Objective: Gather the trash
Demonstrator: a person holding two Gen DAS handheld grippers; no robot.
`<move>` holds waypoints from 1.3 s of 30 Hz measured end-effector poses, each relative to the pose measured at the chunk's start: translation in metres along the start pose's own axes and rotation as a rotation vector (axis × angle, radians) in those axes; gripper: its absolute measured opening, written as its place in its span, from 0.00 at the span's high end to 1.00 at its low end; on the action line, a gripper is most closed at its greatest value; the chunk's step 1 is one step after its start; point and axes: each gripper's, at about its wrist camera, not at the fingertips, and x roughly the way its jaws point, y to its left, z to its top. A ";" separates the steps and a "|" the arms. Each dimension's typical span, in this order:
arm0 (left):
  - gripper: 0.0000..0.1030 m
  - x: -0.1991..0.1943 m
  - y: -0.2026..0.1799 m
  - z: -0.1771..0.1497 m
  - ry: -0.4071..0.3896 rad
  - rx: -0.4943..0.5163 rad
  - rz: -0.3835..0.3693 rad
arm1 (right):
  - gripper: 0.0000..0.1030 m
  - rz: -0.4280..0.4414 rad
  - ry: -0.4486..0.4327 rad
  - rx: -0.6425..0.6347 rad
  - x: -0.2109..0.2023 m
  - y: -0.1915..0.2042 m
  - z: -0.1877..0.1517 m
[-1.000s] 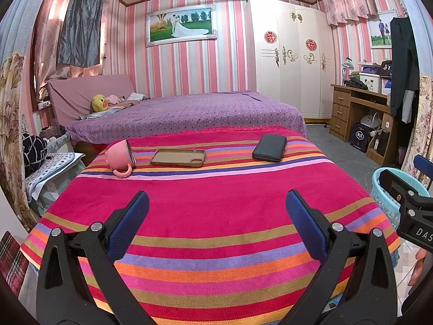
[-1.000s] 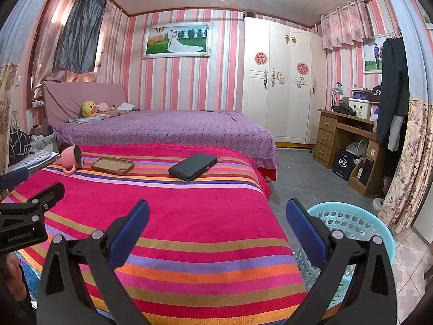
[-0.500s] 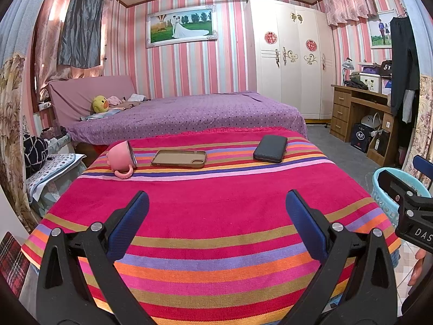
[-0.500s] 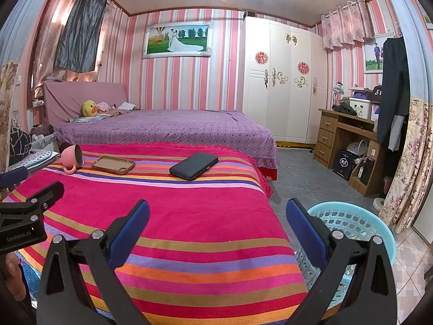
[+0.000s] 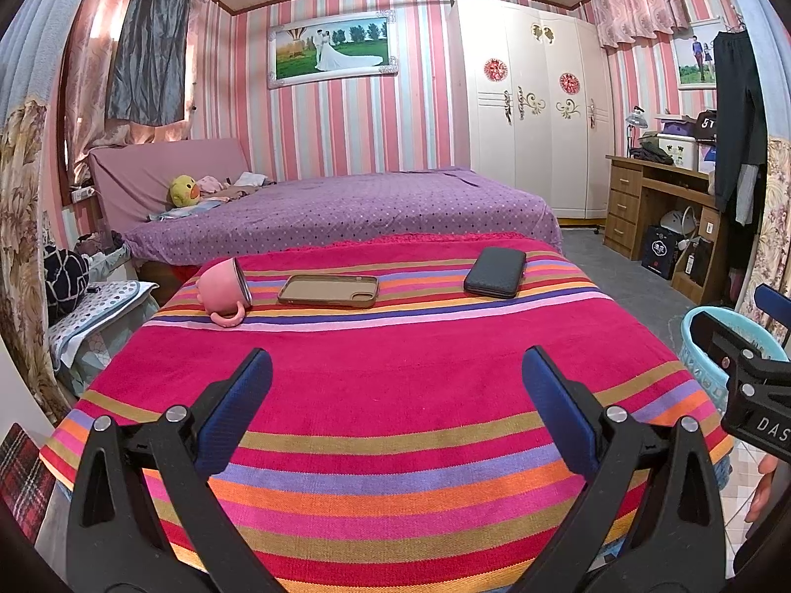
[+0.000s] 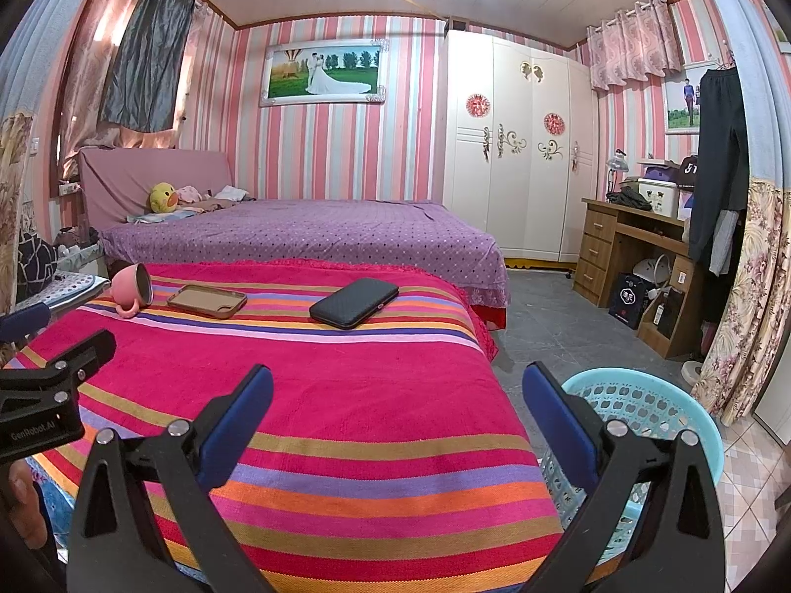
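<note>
Three items lay across the striped red bedspread (image 5: 395, 395): pink tipped mug (image 5: 223, 290), tan phone case (image 5: 328, 290), black wallet (image 6: 354, 302). Both grippers, left (image 5: 395, 398) and right (image 6: 395, 398), hovered wide open, empty. Wallet's long axis ran diagonally, nearer right; turquoise basket (image 6: 692, 425) beside bed.

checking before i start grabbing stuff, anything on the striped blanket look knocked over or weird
The pink mug lies tipped on its side at the far left of the striped blanket, mouth facing the phone case. Nothing looks spilled. The case and the black wallet lie flat. Both grippers hang open, holding nothing.
</note>
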 end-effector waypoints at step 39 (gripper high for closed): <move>0.05 0.001 0.003 0.000 0.003 -0.002 0.001 | 0.04 -0.002 0.003 0.001 0.003 0.003 -0.002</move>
